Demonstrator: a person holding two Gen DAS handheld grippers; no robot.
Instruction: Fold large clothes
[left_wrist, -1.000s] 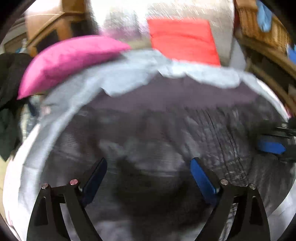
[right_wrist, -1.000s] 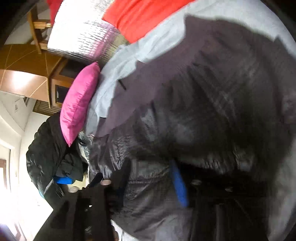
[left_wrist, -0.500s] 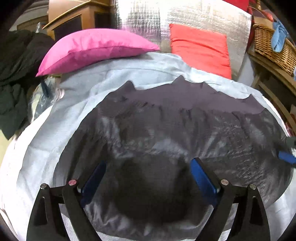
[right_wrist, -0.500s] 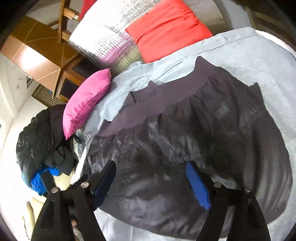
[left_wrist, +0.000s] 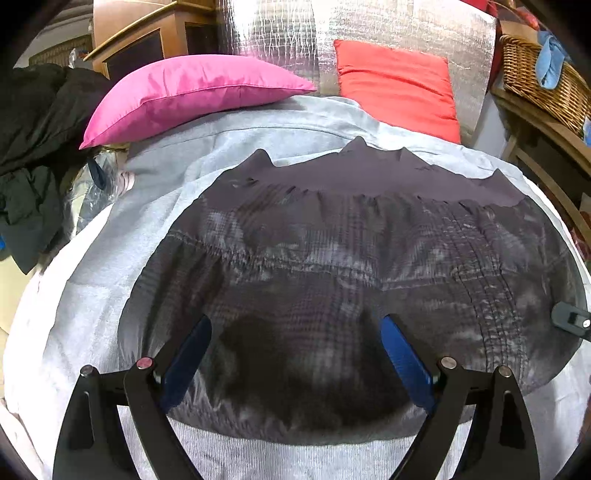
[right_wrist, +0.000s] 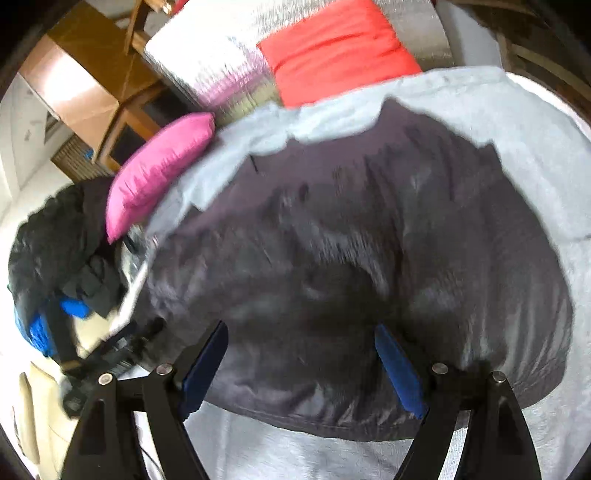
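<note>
A large dark grey garment (left_wrist: 351, 266) with a plain band along its far edge lies spread flat on a light grey sheet (left_wrist: 110, 280). My left gripper (left_wrist: 295, 358) is open and empty, held just above the garment's near edge. My right gripper (right_wrist: 299, 365) is open and empty, also above the near part of the garment (right_wrist: 351, 258). Part of the right gripper (left_wrist: 570, 319) shows at the right edge of the left wrist view. The left gripper (right_wrist: 99, 369) shows blurred at the lower left of the right wrist view.
A pink pillow (left_wrist: 184, 92) and a red cushion (left_wrist: 395, 85) lie at the far side against a silver quilted backing (left_wrist: 369, 29). A heap of black clothes (left_wrist: 33, 147) is at the left. A wicker basket (left_wrist: 543, 70) stands on a wooden shelf at the right.
Both grippers have drawn back from the garment and risen; it now lies flat and spread out. The right gripper's view has swung and is still blurred.
</note>
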